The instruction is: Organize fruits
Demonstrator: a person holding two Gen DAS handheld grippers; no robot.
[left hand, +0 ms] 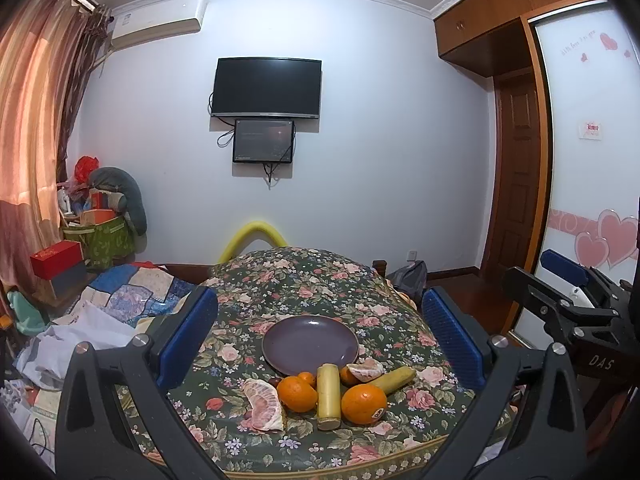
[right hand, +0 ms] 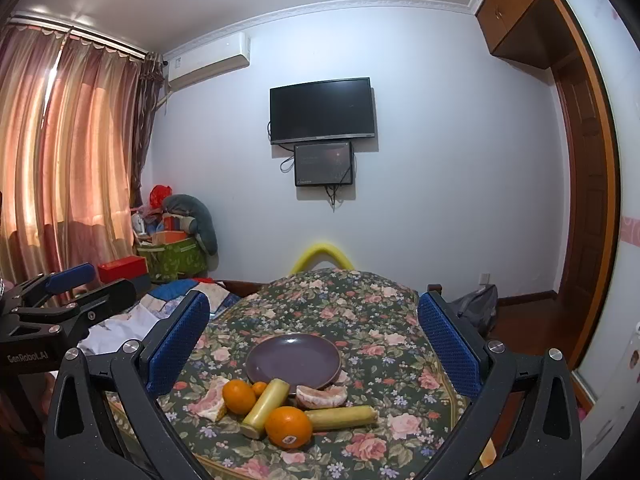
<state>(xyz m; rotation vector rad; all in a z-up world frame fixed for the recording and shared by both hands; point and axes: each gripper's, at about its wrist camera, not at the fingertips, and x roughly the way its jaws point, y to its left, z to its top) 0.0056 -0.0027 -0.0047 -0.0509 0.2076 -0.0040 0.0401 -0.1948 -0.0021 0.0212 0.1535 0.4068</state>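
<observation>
Fruit lot, listed left to right as my left claw's camera sees it, all lying on the floral-print quilted table cover [left hand: 320, 280], bunched just in front of the empty round purple ceramic plate [left hand: 310, 344]:

1. Peeled pink pomelo wedge [left hand: 262, 404], leftmost, lying on the cloth, touching item 2
2. Round orange [left hand: 297, 393], with a small mandarin [left hand: 307, 378] tucked behind it against the plate rim
3. Pale yellow cut cane-like stalk [left hand: 329, 396], lying end-on toward me, its far end touching the plate rim
4. Stickered round orange [left hand: 364, 404], nearest me, touching item 3
5. Second peeled pomelo piece [left hand: 366, 370], beside the plate's right edge
6. Second pale yellow stalk [left hand: 392, 379], rightmost, angled away to the right

My left claw [left hand: 316, 344]: blue pads spread wide, holding nothing, raised above the near side of the pile
My right claw [right hand: 312, 344]: likewise wide and empty, same height, framing the same pile

Handling note, my judgement: nothing is on the plate yet, so the first pick is the step in hand. I would start with an outer piece, the stickered orange or the rightmost stalk, since the middle items lean on each other. Close across the orange's widest part so it cannot squirt out; take stalks across their width near the middle. Pomelo flesh is soft, so squeeze lightly
</observation>
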